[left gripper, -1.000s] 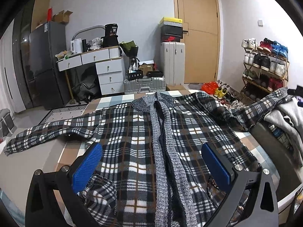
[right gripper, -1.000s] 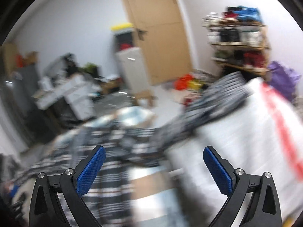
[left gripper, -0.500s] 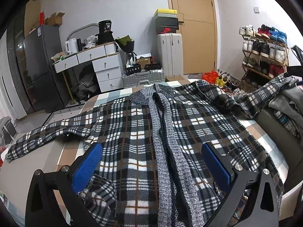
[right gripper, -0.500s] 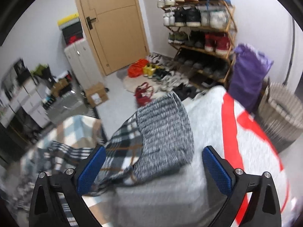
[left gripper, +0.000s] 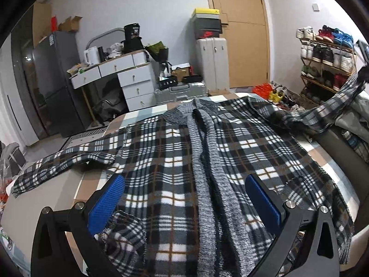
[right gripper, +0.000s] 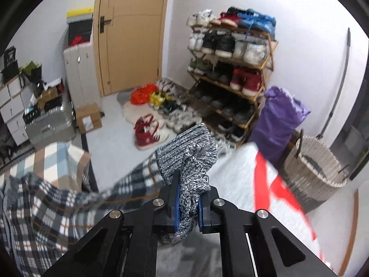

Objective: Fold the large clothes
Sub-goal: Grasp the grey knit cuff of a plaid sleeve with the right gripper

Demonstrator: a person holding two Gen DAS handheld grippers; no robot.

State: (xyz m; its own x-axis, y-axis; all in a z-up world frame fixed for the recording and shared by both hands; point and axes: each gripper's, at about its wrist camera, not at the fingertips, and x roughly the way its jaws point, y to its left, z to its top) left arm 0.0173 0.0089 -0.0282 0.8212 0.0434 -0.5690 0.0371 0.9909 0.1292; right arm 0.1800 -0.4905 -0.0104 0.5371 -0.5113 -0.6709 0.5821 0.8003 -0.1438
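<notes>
A large black, white and brown plaid fleece cardigan point(left gripper: 166, 161) with a grey knit placket lies front-up and spread on the bed. Its left sleeve point(left gripper: 53, 168) stretches out flat to the left. My left gripper point(left gripper: 184, 198) is open and empty, hovering above the lower front of the cardigan. My right gripper point(right gripper: 187, 204) is shut on the grey knit cuff point(right gripper: 191, 159) of the right sleeve and holds it lifted; the raised sleeve point(left gripper: 332, 106) also shows at the right of the left wrist view.
The checked bed sheet point(left gripper: 143, 115) shows past the collar. A pile of grey clothes point(left gripper: 352, 120) lies on the right; a grey and red garment point(right gripper: 265, 180) lies under the right gripper. A shoe rack point(right gripper: 230, 69), wicker basket point(right gripper: 316, 168) and purple bag point(right gripper: 276, 115) stand beyond.
My right gripper has closed on the knit cuff of the right sleeve and raised it off the clothes pile. My left gripper has stayed open over the cardigan, shifting only slightly.
</notes>
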